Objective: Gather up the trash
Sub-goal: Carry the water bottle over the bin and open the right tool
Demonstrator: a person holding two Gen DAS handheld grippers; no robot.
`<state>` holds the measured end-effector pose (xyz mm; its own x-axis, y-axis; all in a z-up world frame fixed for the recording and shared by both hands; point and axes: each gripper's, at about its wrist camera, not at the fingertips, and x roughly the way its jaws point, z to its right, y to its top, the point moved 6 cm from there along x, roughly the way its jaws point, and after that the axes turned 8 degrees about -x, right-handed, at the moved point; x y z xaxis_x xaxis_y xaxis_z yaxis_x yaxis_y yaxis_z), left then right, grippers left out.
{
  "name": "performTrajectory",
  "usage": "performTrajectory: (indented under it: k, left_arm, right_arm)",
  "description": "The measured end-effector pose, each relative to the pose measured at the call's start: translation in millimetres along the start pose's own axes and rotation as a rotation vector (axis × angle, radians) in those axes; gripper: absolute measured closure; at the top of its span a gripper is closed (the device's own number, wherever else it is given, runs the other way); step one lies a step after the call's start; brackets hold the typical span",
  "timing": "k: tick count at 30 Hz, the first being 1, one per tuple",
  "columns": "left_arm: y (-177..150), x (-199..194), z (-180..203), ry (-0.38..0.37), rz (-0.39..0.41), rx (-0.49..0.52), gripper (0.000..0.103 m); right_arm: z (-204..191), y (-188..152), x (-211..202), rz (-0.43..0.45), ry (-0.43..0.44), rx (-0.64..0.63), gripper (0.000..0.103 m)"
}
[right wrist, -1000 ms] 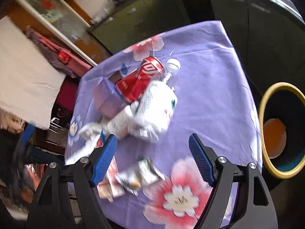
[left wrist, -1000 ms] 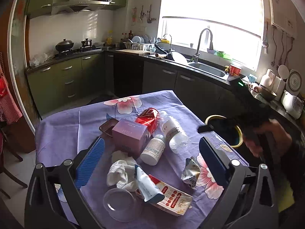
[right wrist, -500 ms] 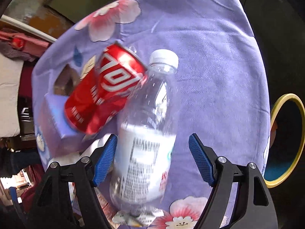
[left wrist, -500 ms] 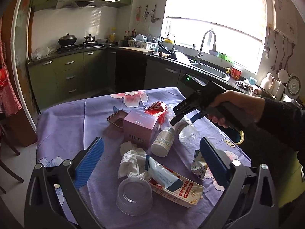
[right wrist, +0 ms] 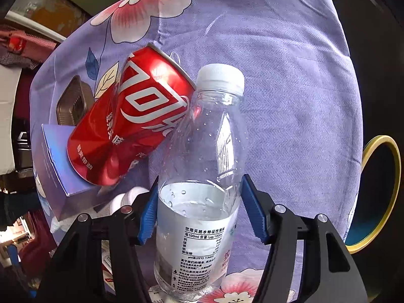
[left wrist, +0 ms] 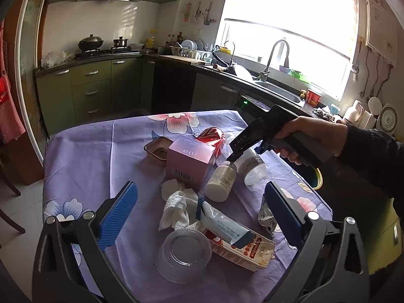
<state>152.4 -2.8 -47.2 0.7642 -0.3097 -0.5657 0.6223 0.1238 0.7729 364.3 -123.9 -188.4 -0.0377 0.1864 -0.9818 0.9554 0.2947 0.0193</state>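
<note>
A clear water bottle (right wrist: 202,166) with a white cap lies on the purple flowered tablecloth (right wrist: 290,75), with a dented red can (right wrist: 131,126) leaning against it. My right gripper (right wrist: 200,197) points down over the bottle's labelled half. Its jaws are closing, and both blue pads sit against the bottle's sides. In the left wrist view a hand holds that gripper over the bottle (left wrist: 255,171). My left gripper (left wrist: 200,186) hovers open above the near trash with nothing between its fingers.
On the cloth lie a pink box (left wrist: 188,159), foil tray (left wrist: 157,149), white pill bottle (left wrist: 221,179), tissue (left wrist: 176,204), clear cup (left wrist: 183,255), tube (left wrist: 224,227), carton (left wrist: 242,250) and wrapper (left wrist: 266,217). A yellow-rimmed bin (right wrist: 378,197) stands beside the table's right edge.
My right gripper swung in from the bin side, dropped over the water bottle and narrowed its jaws onto it. The left gripper sank slightly toward the table, still open.
</note>
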Motion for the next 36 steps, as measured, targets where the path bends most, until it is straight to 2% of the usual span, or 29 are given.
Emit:
performTrajectory:
  k: [15,21,25,29,34,36]
  left_arm:
    - [1,-1,15,-0.013,0.000,0.029,0.007]
    - [3,-2,24,-0.019,0.002,0.043,0.007]
    - [4,0,30,-0.029,-0.002,0.053,0.007]
    - [4,5,40,-0.032,-0.013,0.069,0.007]
    - [4,13,52,-0.029,-0.027,0.083,0.007]
    - [5,15,56,-0.026,-0.033,0.087,0.007]
  right_arm:
    - [36,-43,-42,0.096,0.107,0.014,0.043]
    - [63,-64,-75,0.172,0.154,0.044,0.043]
    - [116,-92,-97,0.221,0.142,0.128,0.043]
    - [189,-123,-107,0.247,0.092,0.253,0.043]
    - [263,-150,-89,0.226,0.089,0.393,0.043]
    - [281,-154,-78,0.221,0.094,0.427,0.043]
